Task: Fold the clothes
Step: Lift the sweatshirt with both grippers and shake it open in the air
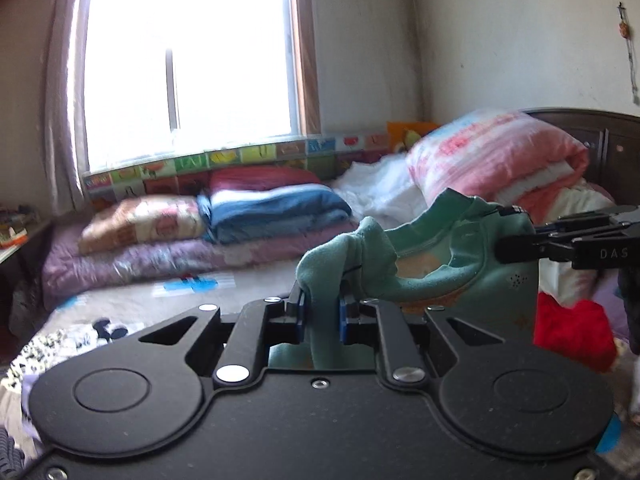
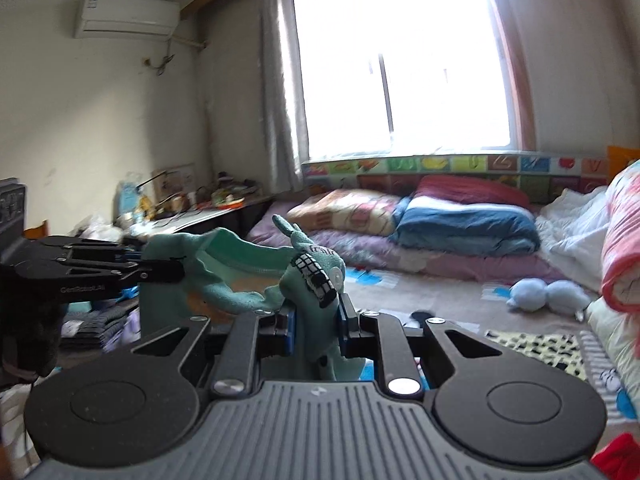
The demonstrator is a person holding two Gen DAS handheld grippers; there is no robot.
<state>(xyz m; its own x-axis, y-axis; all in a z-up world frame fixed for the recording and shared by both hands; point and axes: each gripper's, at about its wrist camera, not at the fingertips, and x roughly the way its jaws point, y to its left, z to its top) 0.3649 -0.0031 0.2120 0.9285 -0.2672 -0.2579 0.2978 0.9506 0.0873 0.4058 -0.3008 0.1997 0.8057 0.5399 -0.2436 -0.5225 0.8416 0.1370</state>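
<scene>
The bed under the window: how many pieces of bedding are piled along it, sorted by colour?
Blue and white striped folded blanket: 1
Dark red folded blanket: 1
Floral patterned pillow: 1
Lilac quilt beneath them: 1
Pink and white rolled quilt: 1
White crumpled sheet: 1
Total: 6

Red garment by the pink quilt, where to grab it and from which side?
Take the red garment at its upper edge, from above. It lies crumpled low on the bed below the pink quilt, with no flat hem or corner showing, so a pinch on the raised top fold looks safest.
</scene>
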